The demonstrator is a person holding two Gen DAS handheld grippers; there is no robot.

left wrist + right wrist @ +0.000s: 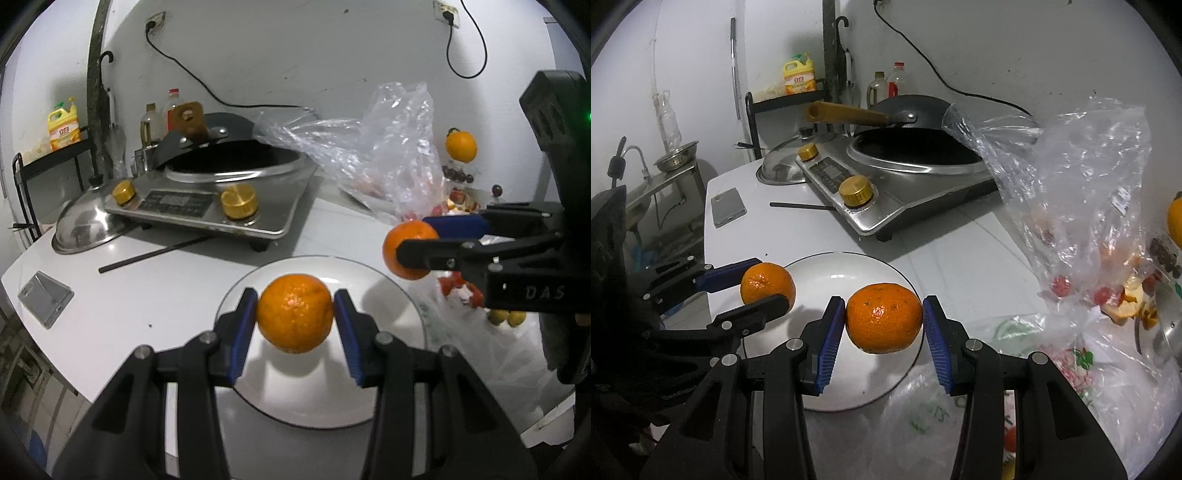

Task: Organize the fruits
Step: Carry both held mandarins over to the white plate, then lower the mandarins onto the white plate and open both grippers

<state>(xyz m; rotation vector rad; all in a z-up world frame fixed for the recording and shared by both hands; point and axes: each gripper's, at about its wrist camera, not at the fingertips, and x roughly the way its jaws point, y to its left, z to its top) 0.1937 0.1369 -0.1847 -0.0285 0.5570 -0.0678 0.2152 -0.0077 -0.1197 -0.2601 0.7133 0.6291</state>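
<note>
My left gripper (295,314) is shut on a mandarin (294,313) and holds it above the white plate (391,295). My right gripper (884,319) is shut on a second mandarin (884,317), above the plate's (849,269) right edge. In the left wrist view the right gripper (417,240) comes in from the right with its mandarin (402,236). In the right wrist view the left gripper (764,284) comes in from the left with its mandarin (764,282). More fruit lies in clear plastic bags (1078,206) at the right.
An induction cooker (207,199) with a black wok stands behind the plate, a steel lid (81,229) to its left. A black chopstick (151,254) and a phone (727,206) lie on the white counter. An orange (460,146) sits at the far right.
</note>
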